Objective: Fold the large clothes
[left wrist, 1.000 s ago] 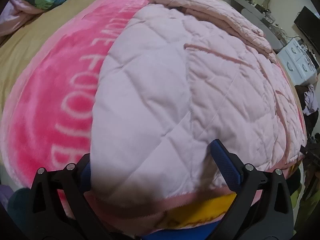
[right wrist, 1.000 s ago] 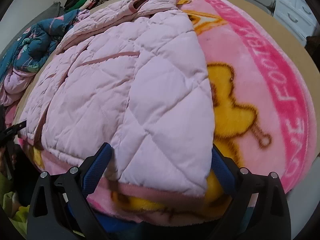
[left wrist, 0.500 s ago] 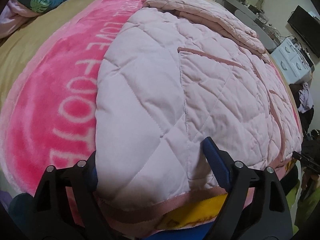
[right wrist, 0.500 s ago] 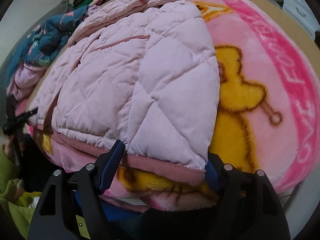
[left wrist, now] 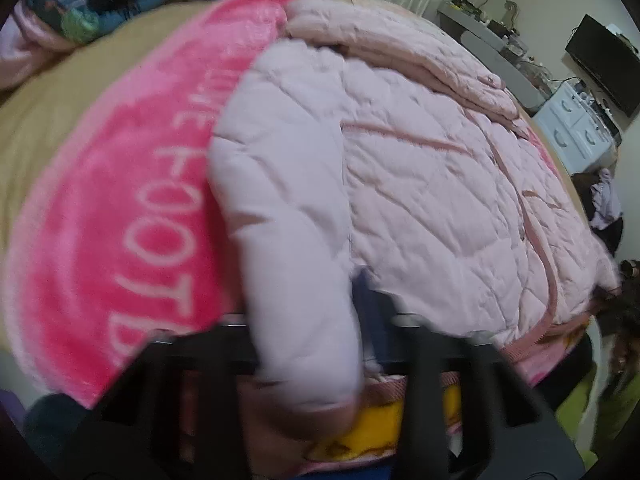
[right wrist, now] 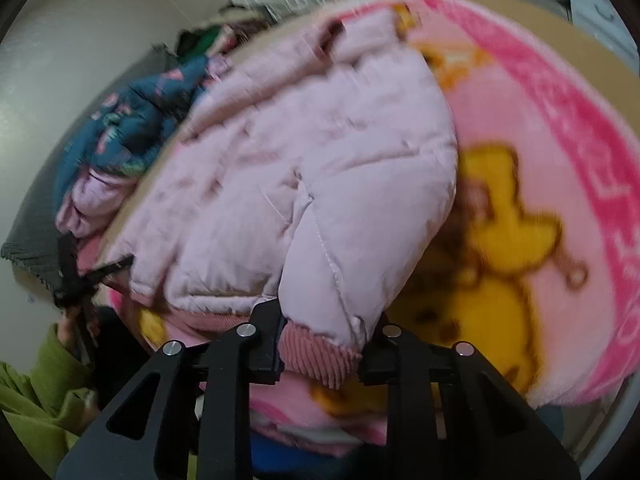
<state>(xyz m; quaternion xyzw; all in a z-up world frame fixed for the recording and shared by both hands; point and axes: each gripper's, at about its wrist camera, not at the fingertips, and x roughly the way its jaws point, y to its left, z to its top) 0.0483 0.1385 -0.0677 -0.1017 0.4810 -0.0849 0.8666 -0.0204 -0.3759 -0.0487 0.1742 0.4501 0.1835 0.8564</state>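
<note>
A pink blanket [left wrist: 120, 208] with white lettering and a yellow cartoon figure covers the tan bed [left wrist: 52, 92] in front of you, and on the blanket lies the task's garment, a pale pink quilted jacket [left wrist: 420, 184], spread across the blanket's middle with its hem toward you at the near edge. A folded sleeve lies along the jacket's far side. Beyond the blanket, at the bed's far corner, sits a heap of dark blue patterned clothes [right wrist: 120, 120]. Past the far side of the bed, well away from the blanket, stand a white drawer unit [left wrist: 576, 128] and a dark screen [left wrist: 604, 60] against the wall.

Your left gripper [left wrist: 304, 344] has just been closing and now pinches a bunched fold of the jacket's hem corner over the blanket's near edge; the frame is blurred, but the fabric rises in a ridge between the fingers. Your right gripper [right wrist: 320, 344] has likewise just been closing, and its fingers [right wrist: 264, 344] clamp the opposite hem corner by its ribbed pink band, which is lifted clear of the yellow figure on the blanket. A green sleeve [right wrist: 36, 392] shows below the blanket's edge in the right wrist view, beside the small distant shape of the other gripper.
</note>
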